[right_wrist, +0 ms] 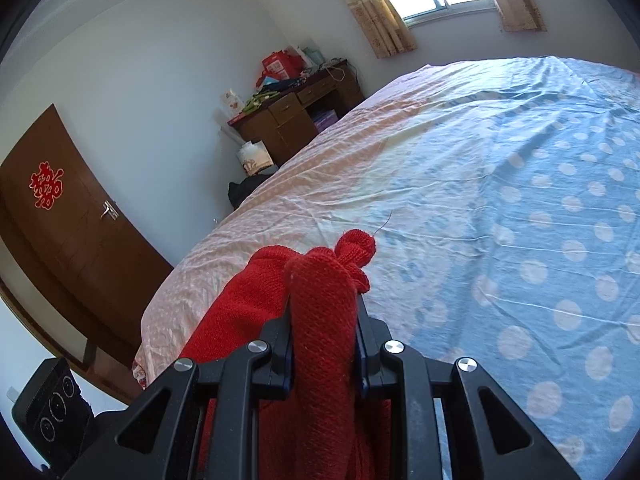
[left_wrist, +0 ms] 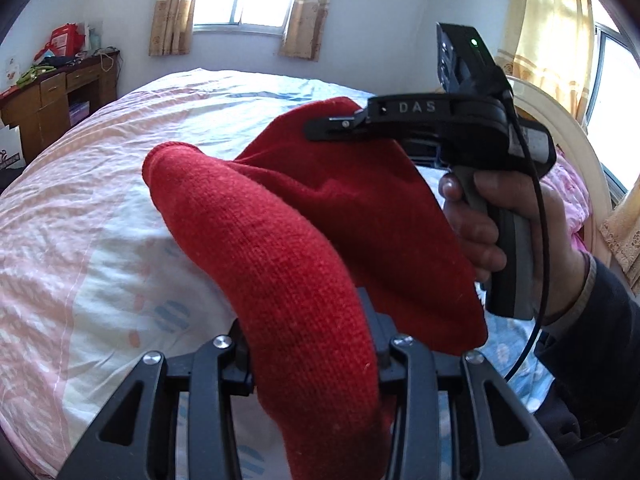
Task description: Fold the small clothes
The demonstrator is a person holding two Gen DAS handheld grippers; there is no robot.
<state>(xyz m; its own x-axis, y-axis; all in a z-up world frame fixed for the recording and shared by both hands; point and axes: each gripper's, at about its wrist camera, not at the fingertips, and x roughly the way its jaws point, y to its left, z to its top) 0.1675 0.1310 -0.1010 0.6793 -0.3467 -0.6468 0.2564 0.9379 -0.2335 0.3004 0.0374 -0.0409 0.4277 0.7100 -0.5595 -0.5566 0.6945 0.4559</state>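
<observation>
A red knitted garment (left_wrist: 304, 240) hangs in the air above the bed, held at two places. My left gripper (left_wrist: 312, 344) is shut on a rolled red part that runs forward between its jaws. My right gripper (right_wrist: 323, 320) is shut on another bunched part (right_wrist: 324, 304), whose tip pokes out past the jaws. In the left wrist view the right gripper (left_wrist: 332, 124) shows at the upper right, held by a hand (left_wrist: 504, 224), its fingers clamped on the garment's top edge.
The bed (right_wrist: 500, 184) has a pink and blue dotted sheet and fills the space below. A brown desk (right_wrist: 296, 116) with clutter stands by the far wall. A brown door (right_wrist: 60, 216) is at the left. A cream headboard (left_wrist: 568, 136) is at the right.
</observation>
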